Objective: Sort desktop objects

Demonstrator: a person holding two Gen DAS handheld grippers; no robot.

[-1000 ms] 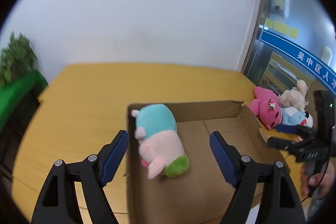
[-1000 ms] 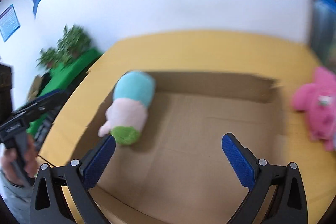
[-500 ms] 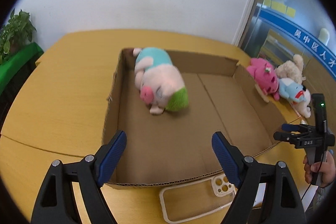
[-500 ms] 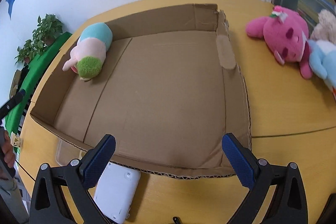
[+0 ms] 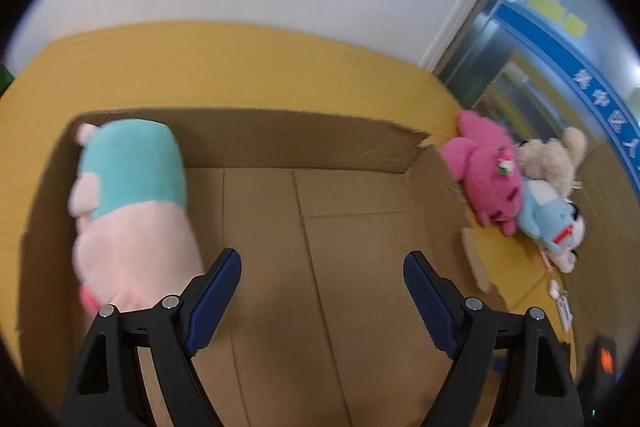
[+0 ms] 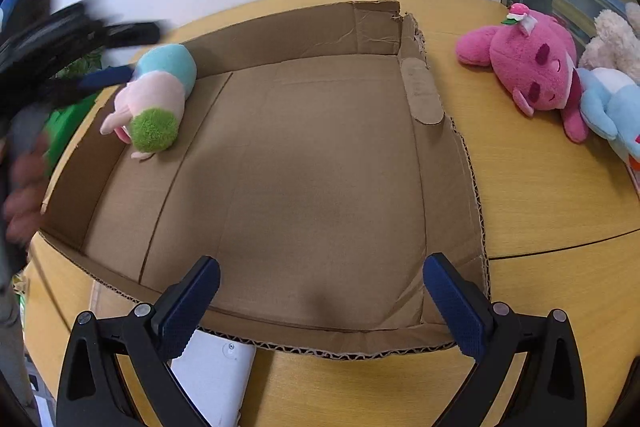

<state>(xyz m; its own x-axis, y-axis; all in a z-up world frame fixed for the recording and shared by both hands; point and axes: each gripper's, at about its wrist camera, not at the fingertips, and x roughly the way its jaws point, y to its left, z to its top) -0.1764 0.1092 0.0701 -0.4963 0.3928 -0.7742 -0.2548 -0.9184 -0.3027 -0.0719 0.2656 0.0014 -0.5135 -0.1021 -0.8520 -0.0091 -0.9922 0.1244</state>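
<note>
A shallow cardboard box [image 6: 416, 91] [image 5: 360, 143] lies on the yellow table. A pink and teal plush pig [image 5: 132, 203] [image 6: 158, 103] with green hair lies inside along its left wall. My left gripper [image 5: 320, 283] is open and empty, low over the box floor, just right of the pig. It shows blurred at the left of the right wrist view [image 6: 76, 39]. My right gripper [image 6: 320, 291] is open and empty above the box's near edge. A pink plush [image 6: 532, 71] [image 5: 488, 175], a beige plush [image 6: 616, 39] [image 5: 552, 159] and a light blue plush [image 6: 612, 107] [image 5: 552, 219] lie right of the box.
A white device [image 6: 216, 379] lies on the table under the box's near edge. A green plant [image 6: 68, 107] stands off the table's left side. Small tags [image 5: 560, 303] lie on the table near the blue plush. A white wall stands behind the table.
My left gripper has moved forward and down into the box, close beside the pig. My right gripper has held nearly still at the near edge. The pig has not moved.
</note>
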